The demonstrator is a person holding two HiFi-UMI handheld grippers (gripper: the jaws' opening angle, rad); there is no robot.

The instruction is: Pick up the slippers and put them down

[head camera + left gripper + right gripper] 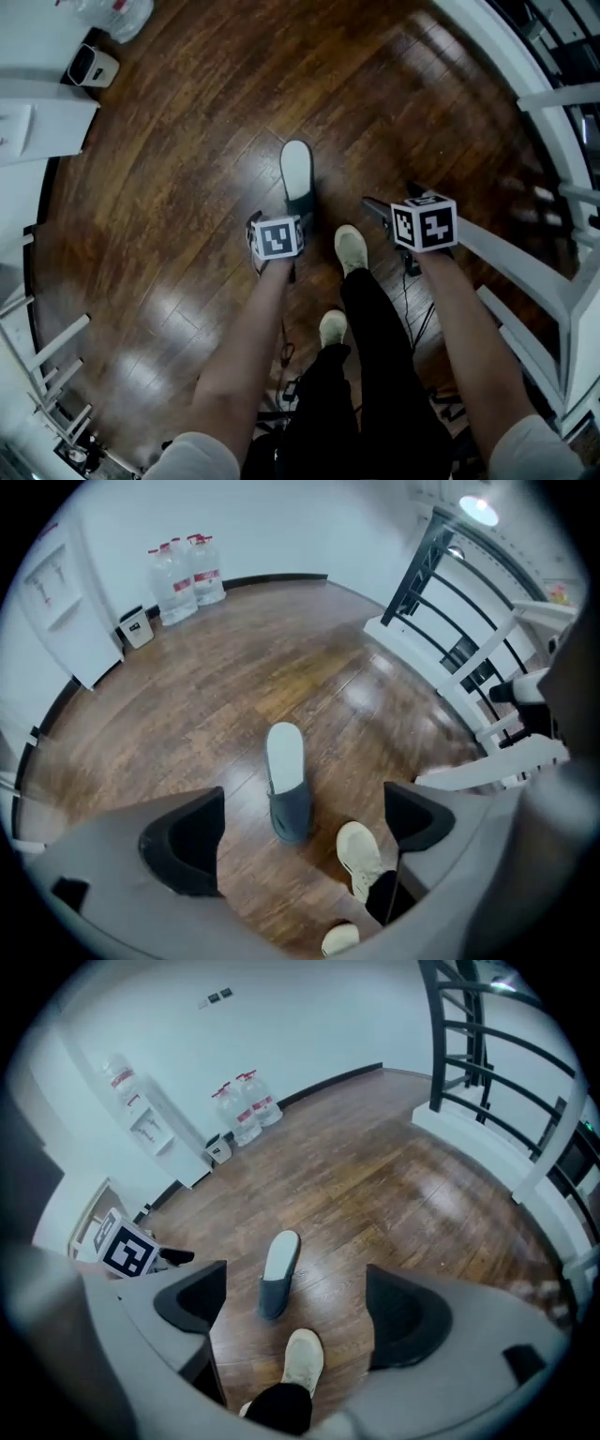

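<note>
One grey slipper [297, 176] with a pale insole lies flat on the dark wooden floor, toe toward me. It also shows in the left gripper view as the slipper [286, 782] and in the right gripper view as the slipper [277, 1274]. My left gripper [272, 220] hangs just short of the slipper's toe end, jaws open and empty; the left gripper [295, 834] frames the slipper from above. My right gripper [389, 208] is off to the slipper's right, open and empty, like the right gripper [286, 1309] in its own view. Only this one slipper is in view.
My pale shoes [351, 247] stand right behind the slipper. A white railing [525, 103] curves along the right. White cabinets [37, 127], a small bin [91, 66] and water bottles [183, 574] stand by the far wall. A white rack [47, 375] is at lower left.
</note>
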